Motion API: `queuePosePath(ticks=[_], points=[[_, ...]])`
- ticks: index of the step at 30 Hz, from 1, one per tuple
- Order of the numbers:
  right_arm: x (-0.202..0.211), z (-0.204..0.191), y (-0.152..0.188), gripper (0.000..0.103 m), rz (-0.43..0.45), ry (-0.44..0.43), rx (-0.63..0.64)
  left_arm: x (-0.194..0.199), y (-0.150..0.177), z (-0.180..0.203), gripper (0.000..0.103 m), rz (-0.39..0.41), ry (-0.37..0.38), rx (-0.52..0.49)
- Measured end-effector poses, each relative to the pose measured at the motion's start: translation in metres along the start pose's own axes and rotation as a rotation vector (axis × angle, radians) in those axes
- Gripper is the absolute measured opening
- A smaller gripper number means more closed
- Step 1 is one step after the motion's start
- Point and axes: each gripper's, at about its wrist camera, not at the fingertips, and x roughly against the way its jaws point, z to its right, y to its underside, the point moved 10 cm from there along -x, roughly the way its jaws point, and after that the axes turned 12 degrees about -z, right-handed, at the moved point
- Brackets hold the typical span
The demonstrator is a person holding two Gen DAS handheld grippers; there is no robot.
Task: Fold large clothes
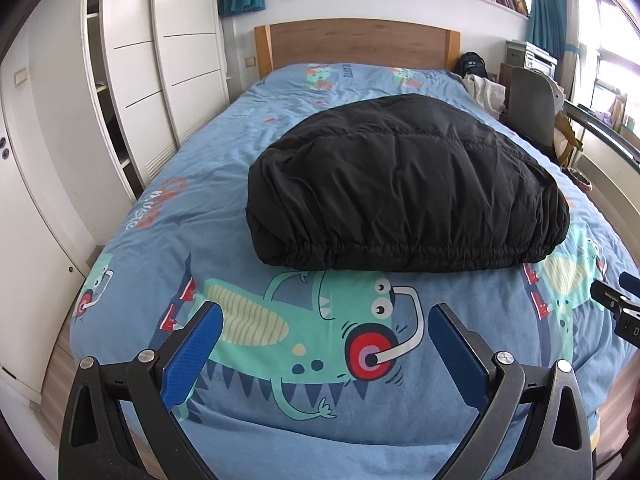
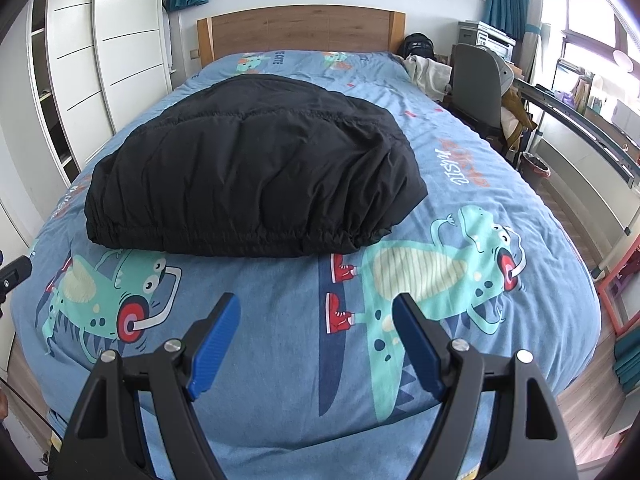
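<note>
We see the bed (image 1: 132,240) filling most of both views, its blue cover printed with green cartoon monsters, the wooden headboard (image 1: 356,42) at top centre and the white wardrobe (image 1: 160,68) along the left edge. On the cover lies the black puffer jacket (image 1: 404,188), folded into a thick bundle with its gathered elastic hem towards us; it sits centre-right in the left wrist view and centre-left in the right wrist view (image 2: 248,168). At the bottom of its own view our left gripper (image 1: 325,320) stands wide with nothing between its blue pads, above the cover and short of the jacket. Our right gripper (image 2: 317,312) stands likewise spread and empty.
</note>
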Motion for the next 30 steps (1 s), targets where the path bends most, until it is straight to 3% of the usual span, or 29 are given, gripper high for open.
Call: queuePosePath(ticks=[30], points=[[-0.0037,-0.0023,0.0032,0.078,-0.002,-0.026,0.003,-0.0036,0.0033,0.0051,0.101,-0.022,-0.037,-0.001]])
